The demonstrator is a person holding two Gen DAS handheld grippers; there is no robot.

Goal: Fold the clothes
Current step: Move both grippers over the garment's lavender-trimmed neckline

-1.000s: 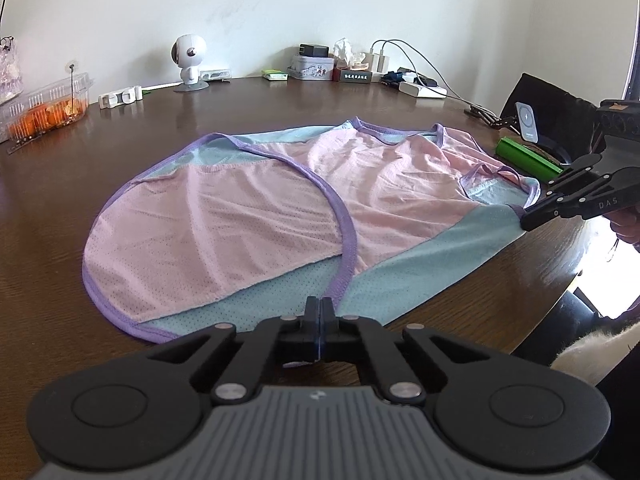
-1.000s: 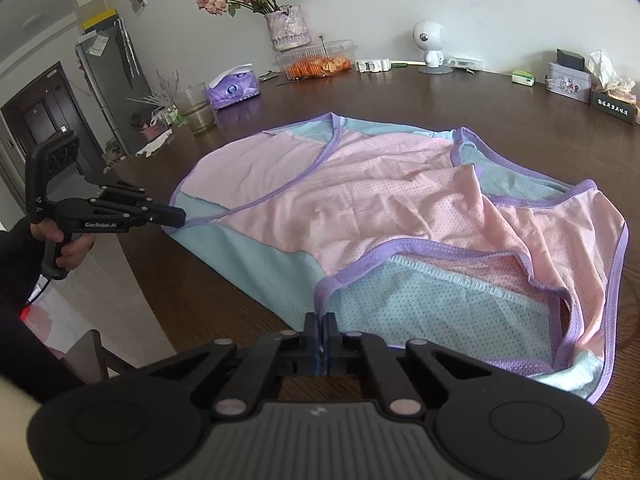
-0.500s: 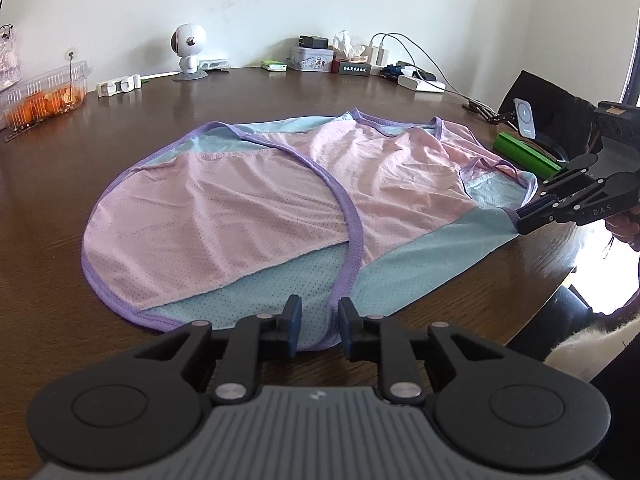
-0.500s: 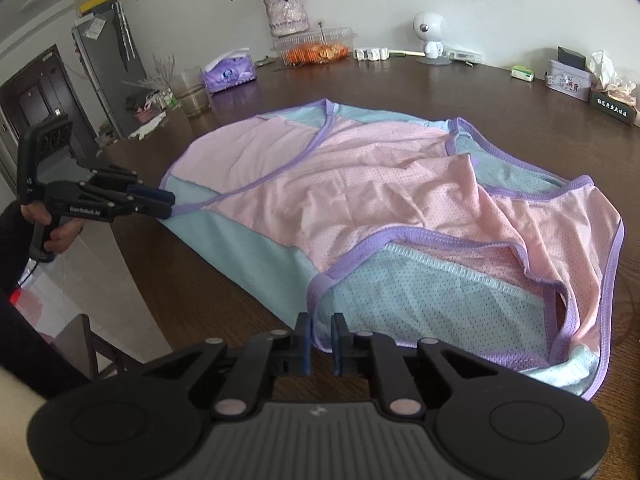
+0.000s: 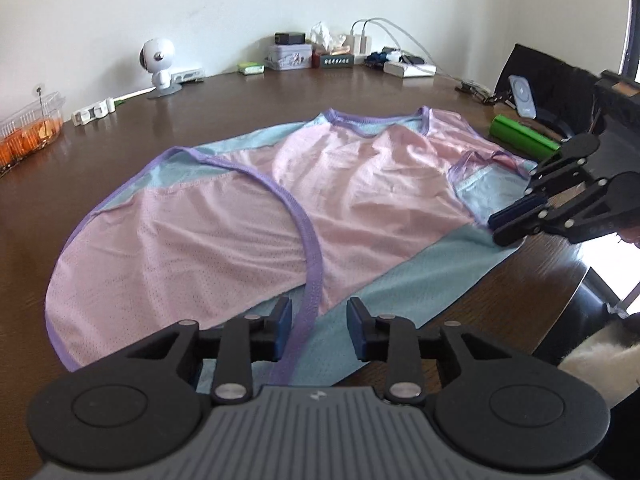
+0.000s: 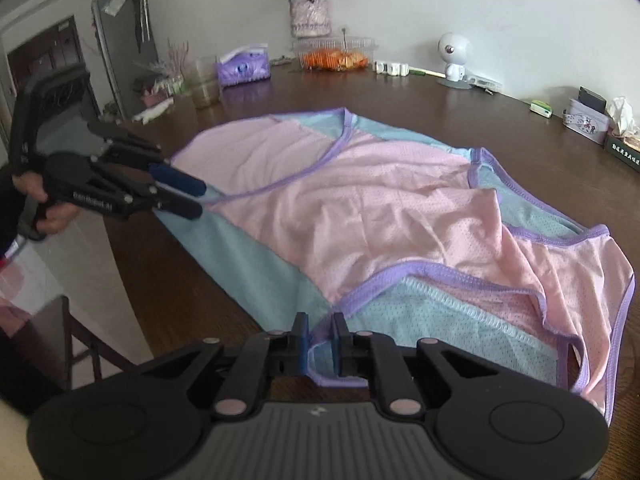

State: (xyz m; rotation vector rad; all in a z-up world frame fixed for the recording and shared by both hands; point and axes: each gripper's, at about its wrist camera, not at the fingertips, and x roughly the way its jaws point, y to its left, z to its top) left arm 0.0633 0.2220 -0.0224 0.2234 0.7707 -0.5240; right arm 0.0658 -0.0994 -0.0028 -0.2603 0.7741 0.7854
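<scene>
A pink mesh garment [image 5: 224, 240] [image 6: 360, 208] with light blue panels and purple trim lies spread flat on the dark wooden table [image 5: 248, 108] [image 6: 420, 100]. My left gripper [image 5: 320, 324] is open at the garment's near edge, and the purple hem [image 5: 308, 280] runs between its fingers. My right gripper [image 6: 320, 340] is open by a narrow gap, with a purple-trimmed corner [image 6: 320, 344] lying in that gap. Each gripper also shows in the other's view: the right gripper [image 5: 506, 224] at the blue edge, and the left gripper [image 6: 192, 198] in a person's hand.
A white camera figure [image 5: 158, 64], a box of orange fruit [image 5: 28, 136], a tin [image 5: 288, 56] and chargers [image 5: 404, 66] line the far wall. A green box [image 5: 520, 136] lies near the garment. A tissue box [image 6: 242, 68], a cup [image 6: 206, 88] and a vase [image 6: 310, 16] stand far left. The table edge [image 6: 132, 280] is close.
Both grippers went from shut to open and moved forward over the garment's near edge. The left one opened wider than the right.
</scene>
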